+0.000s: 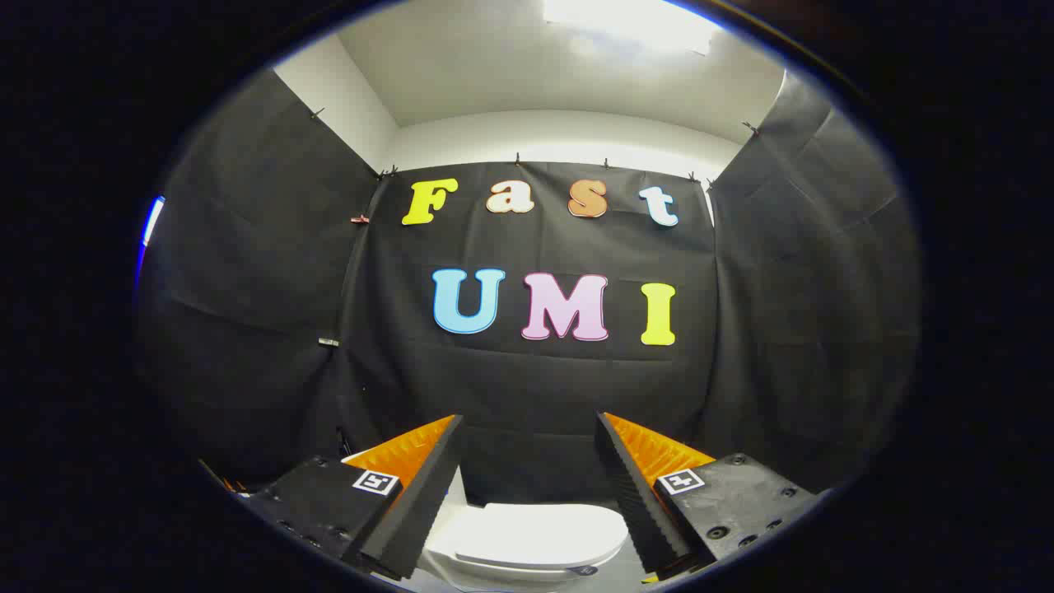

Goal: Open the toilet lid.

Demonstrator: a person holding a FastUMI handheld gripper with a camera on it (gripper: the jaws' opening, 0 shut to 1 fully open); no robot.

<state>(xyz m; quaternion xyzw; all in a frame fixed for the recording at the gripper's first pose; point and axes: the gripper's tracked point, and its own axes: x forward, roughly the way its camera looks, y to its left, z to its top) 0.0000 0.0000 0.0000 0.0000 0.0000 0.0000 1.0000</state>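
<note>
A white toilet (527,539) is seen low between and beyond the gripper (527,428), whose fingers are spread wide apart with nothing held. Its lid (547,531) is closed, lying flat over the seat, smooth and rounded at the front. The toilet is set before the black cloth wall.
</note>
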